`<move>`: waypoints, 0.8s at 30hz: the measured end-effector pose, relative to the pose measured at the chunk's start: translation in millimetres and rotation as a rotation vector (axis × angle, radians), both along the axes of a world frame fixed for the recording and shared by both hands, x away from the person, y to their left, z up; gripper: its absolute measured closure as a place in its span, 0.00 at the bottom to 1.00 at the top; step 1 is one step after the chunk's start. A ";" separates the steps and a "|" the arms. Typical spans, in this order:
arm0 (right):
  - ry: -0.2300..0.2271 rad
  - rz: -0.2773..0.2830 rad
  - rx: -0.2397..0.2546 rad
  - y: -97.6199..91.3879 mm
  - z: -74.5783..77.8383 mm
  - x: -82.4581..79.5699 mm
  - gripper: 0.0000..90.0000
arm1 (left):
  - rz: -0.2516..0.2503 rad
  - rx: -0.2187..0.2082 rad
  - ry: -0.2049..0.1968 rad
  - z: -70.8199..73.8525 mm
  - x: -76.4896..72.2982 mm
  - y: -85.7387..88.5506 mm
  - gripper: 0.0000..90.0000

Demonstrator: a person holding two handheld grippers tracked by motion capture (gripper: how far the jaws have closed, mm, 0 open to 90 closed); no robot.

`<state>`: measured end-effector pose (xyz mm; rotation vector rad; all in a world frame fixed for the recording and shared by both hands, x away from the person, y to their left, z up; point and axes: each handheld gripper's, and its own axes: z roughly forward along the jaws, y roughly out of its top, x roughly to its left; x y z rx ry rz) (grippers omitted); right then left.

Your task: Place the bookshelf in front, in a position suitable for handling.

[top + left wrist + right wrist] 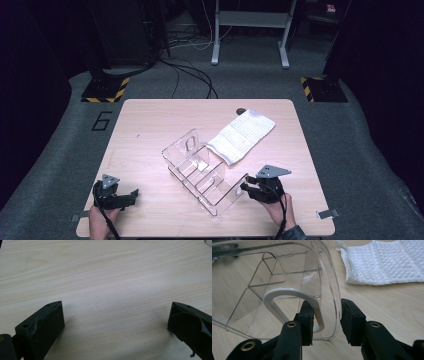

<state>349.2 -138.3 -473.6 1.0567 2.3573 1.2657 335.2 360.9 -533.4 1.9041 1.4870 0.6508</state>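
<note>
A clear plastic organizer (205, 175) sat at the center of the desk (150, 120), a white cloth (241, 135) just beside it toward the upper right. The right gripper (325, 317) straddled the organizer's near end wall at its handle cutout, jaws narrowed with a gap showing on one side; that smooth wall would likely slip if lifted now. At lower left, the left gripper (115, 320) rested with jaws wide and empty.
</note>
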 end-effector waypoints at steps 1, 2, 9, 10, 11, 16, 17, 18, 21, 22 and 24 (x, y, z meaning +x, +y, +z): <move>0.008 -0.005 -0.003 3.0 0.4 -1.0 0.71 | 0.002 -0.004 0.000 -0.1 0.0 -0.3 0.01; 0.010 -0.016 0.002 6.7 0.3 -1.8 0.71 | 0.000 0.000 0.000 0.0 0.0 0.0 0.01; 0.005 -0.061 -0.016 29.2 1.2 -5.3 0.71 | 0.002 -0.005 0.001 -0.1 -0.1 -0.3 0.01; 0.004 -0.073 -0.016 33.2 1.1 -5.8 0.72 | 0.001 -0.001 0.000 0.0 0.0 -0.1 0.01; 0.005 -0.079 -0.018 36.4 1.0 -6.1 0.72 | 0.001 -0.003 0.001 -0.1 -0.1 -0.2 0.01; -0.003 -0.100 -0.035 52.4 1.6 -5.2 0.72 | 0.001 -0.001 0.000 0.0 -0.1 0.0 0.01; -0.003 -0.100 -0.035 52.4 1.6 -5.2 0.72 | 0.001 -0.001 0.000 0.0 -0.1 0.0 0.01; -0.001 -0.104 -0.037 58.5 1.7 -2.7 0.72 | 0.001 -0.003 0.000 -0.1 -0.1 -0.1 0.01; -0.002 -0.108 -0.038 65.3 1.6 1.1 0.72 | 0.001 -0.001 0.000 0.0 -0.1 0.0 0.01; -0.003 -0.109 -0.038 67.0 1.8 2.0 0.72 | 0.002 -0.004 0.000 -0.1 -0.1 -0.2 0.01; -0.007 -0.108 -0.032 71.3 1.3 4.5 0.72 | 0.002 -0.004 0.001 -0.1 -0.1 -0.2 0.01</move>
